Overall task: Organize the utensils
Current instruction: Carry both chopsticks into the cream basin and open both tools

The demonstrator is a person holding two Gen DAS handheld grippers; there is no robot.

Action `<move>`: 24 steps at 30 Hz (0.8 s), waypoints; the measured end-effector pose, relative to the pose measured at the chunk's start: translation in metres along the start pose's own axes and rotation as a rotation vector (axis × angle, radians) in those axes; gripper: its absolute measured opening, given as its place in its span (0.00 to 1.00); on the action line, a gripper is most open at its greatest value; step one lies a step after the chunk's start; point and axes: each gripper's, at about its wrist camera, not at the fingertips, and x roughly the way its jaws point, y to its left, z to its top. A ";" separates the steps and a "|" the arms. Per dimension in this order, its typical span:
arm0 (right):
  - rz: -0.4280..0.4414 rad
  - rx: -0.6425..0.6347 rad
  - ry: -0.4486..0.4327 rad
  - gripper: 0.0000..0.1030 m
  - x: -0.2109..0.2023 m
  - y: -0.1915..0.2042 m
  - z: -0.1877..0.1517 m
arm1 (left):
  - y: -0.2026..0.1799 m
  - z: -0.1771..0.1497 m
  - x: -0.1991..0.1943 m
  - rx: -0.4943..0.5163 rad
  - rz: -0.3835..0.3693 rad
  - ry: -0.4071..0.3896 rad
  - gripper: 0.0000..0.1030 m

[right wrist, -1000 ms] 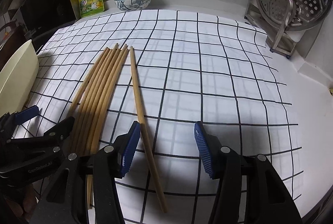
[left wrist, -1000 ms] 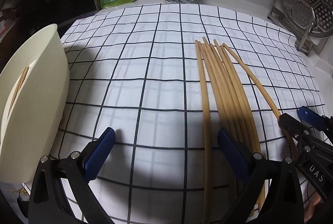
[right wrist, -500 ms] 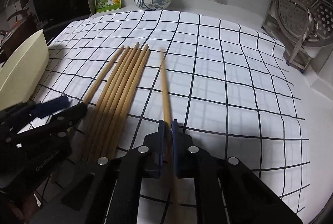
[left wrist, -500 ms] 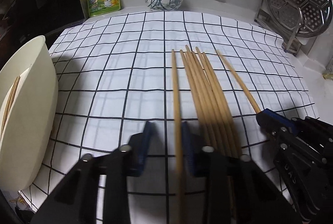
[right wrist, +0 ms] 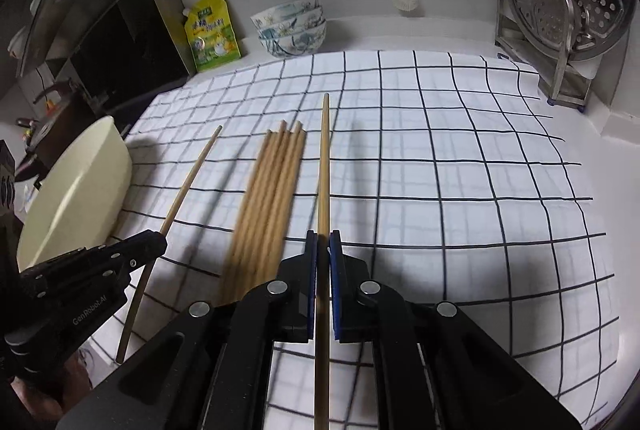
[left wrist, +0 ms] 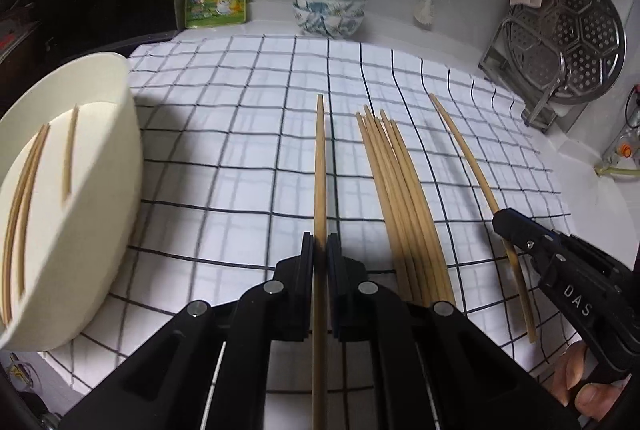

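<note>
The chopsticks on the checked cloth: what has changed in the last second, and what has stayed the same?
Both grippers closed, each on one outer chopstick of the row: the left gripper on the left chopstick, the right gripper on the right chopstick. Both sticks now sit apart from the bundle. The bundle, cream bin and bowls stayed.

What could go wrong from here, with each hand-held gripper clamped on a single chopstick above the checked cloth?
1. The left hand-held gripper pinches its chopstick well back from the tip, so the long end might swivel.
2. The right hand-held gripper holds its chopstick close beside the loose bundle; a swing could scatter it.
3. The cream holder is tilted, so an angled drop may miss it.
</note>
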 end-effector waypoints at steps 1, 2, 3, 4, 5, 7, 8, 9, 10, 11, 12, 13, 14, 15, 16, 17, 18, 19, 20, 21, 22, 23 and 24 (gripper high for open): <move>0.011 0.005 -0.011 0.06 -0.004 0.004 0.001 | 0.004 0.002 -0.007 -0.006 -0.002 -0.015 0.07; 0.023 0.009 -0.020 0.06 -0.008 0.009 0.002 | 0.009 0.004 -0.016 -0.014 -0.006 -0.035 0.07; 0.037 0.011 -0.030 0.06 -0.011 0.014 0.003 | 0.014 0.006 -0.024 -0.026 -0.012 -0.058 0.07; 0.050 0.007 -0.039 0.06 -0.015 0.022 0.006 | 0.021 0.007 -0.035 -0.040 -0.019 -0.090 0.07; 0.057 -0.002 -0.044 0.06 -0.017 0.029 0.008 | 0.027 0.008 -0.043 -0.050 -0.019 -0.111 0.07; 0.070 -0.024 -0.058 0.06 -0.021 0.047 0.013 | 0.040 0.010 -0.059 -0.070 -0.011 -0.148 0.07; 0.084 -0.037 -0.065 0.06 -0.022 0.058 0.016 | 0.051 0.010 -0.068 -0.083 -0.002 -0.167 0.07; 0.100 -0.049 -0.069 0.06 -0.023 0.068 0.019 | 0.059 0.011 -0.075 -0.092 0.012 -0.180 0.07; 0.113 -0.061 -0.071 0.06 -0.022 0.079 0.021 | 0.068 0.011 -0.080 -0.100 0.028 -0.191 0.07; 0.130 -0.079 -0.069 0.06 -0.019 0.093 0.024 | 0.079 0.011 -0.086 -0.112 0.054 -0.203 0.07; 0.143 -0.093 -0.066 0.06 -0.016 0.105 0.026 | 0.090 0.011 -0.091 -0.124 0.080 -0.212 0.07; 0.162 -0.108 -0.061 0.06 -0.013 0.118 0.029 | 0.104 0.011 -0.097 -0.139 0.106 -0.219 0.07; 0.181 -0.122 -0.056 0.06 -0.008 0.131 0.031 | 0.114 0.011 -0.100 -0.151 0.123 -0.223 0.07; 0.199 -0.136 -0.050 0.06 -0.003 0.144 0.032 | 0.127 0.011 -0.103 -0.166 0.142 -0.228 0.07; 0.217 -0.152 -0.043 0.06 0.001 0.157 0.034 | 0.138 0.011 -0.107 -0.177 0.158 -0.232 0.07; 0.236 -0.170 -0.035 0.06 0.007 0.173 0.035 | 0.150 0.010 -0.109 -0.187 0.182 -0.237 0.07; 0.252 -0.187 -0.028 0.06 0.012 0.187 0.037 | 0.162 0.010 -0.111 -0.197 0.210 -0.242 0.07; 0.270 -0.207 -0.020 0.06 0.018 0.203 0.039 | 0.169 0.010 -0.112 -0.204 0.226 -0.244 0.07; 0.283 -0.219 -0.014 0.06 0.022 0.214 0.042 | 0.181 0.010 -0.113 -0.216 0.244 -0.243 0.07; 0.299 -0.234 -0.005 0.06 0.027 0.227 0.044 | 0.191 0.010 -0.114 -0.226 0.252 -0.242 0.07; 0.311 -0.250 0.010 0.06 0.034 0.240 0.047 | 0.200 0.010 -0.113 -0.236 0.260 -0.238 0.07; 0.319 -0.264 0.027 0.06 0.039 0.251 0.048 | 0.206 0.010 -0.112 -0.241 0.266 -0.233 0.07; 0.323 -0.277 0.042 0.06 0.044 0.260 0.047 | 0.212 0.010 -0.110 -0.244 0.272 -0.228 0.07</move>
